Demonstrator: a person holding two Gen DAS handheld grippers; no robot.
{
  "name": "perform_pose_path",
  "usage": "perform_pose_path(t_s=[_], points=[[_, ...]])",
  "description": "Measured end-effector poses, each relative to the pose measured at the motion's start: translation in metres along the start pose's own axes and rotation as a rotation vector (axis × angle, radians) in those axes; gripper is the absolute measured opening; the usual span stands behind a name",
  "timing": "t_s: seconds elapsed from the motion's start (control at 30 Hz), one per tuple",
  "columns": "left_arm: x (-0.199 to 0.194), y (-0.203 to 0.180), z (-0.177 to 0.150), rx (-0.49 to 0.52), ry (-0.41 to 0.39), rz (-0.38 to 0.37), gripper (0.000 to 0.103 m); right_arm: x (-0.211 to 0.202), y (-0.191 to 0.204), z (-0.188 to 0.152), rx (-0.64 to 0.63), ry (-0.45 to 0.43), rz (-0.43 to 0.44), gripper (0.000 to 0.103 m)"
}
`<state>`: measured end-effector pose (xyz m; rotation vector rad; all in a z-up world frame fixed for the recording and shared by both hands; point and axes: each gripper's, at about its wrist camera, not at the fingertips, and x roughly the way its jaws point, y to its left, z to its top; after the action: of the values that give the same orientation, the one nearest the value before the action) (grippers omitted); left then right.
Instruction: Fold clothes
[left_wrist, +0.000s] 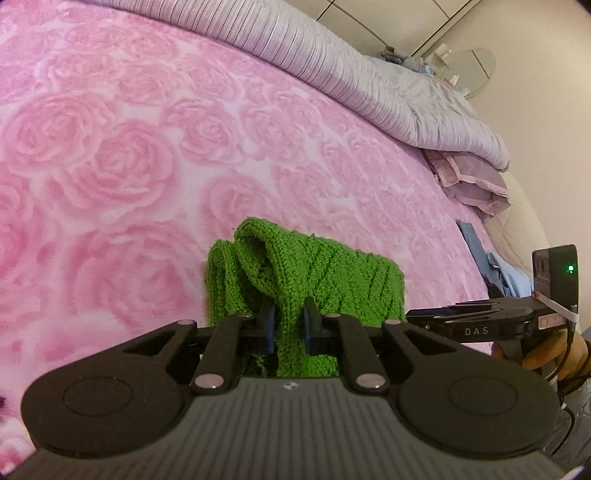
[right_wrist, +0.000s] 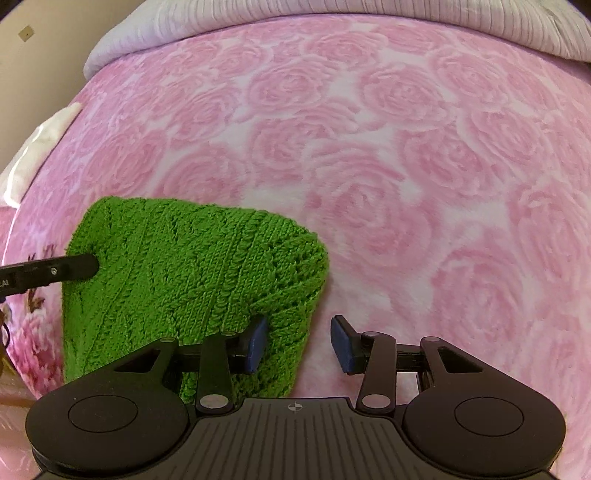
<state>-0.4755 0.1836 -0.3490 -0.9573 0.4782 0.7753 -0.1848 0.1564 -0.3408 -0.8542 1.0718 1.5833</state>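
Knit: the green knit (right_wrist: 192, 280) lies folded on the near-left of the pink bed (right_wrist: 406, 166).
Left fingers (left_wrist: 289, 325): pinched on a raised knit fold.
Right fingers (right_wrist: 300, 343): wide apart, gripping nothing, straddling the knit's near-right edge.
Doing it well: I'd lay my left fold down flat, edges matched, before letting go.
Views: only the left shows the pinch; only the right shows the whole knit.

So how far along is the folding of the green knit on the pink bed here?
Done: the green knit already lies as a compact folded block on the pink rose blanket. In hand: the left gripper is shut on a bunched edge, while the right gripper is open at its corner. Left: releasing and flattening that edge.
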Motion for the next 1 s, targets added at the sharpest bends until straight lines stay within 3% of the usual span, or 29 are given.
perform_pose_path(t_s=[0.57,0.7,1.0], points=[[0.021,0.029,-0.019,-0.079,0.006,0.016,0.014,0.004,0.014,0.0,-0.005,-0.017,-0.017,0.043],[0.008,0.032,-0.025,-0.184,-0.02,-0.001,0.017,0.004,0.014,-0.003,0.01,-0.03,-0.02,0.043],[-0.046,0.026,-0.1,-0.329,-0.031,-0.042,0.027,-0.009,-0.005,-0.033,0.168,-0.147,0.049,0.043]])
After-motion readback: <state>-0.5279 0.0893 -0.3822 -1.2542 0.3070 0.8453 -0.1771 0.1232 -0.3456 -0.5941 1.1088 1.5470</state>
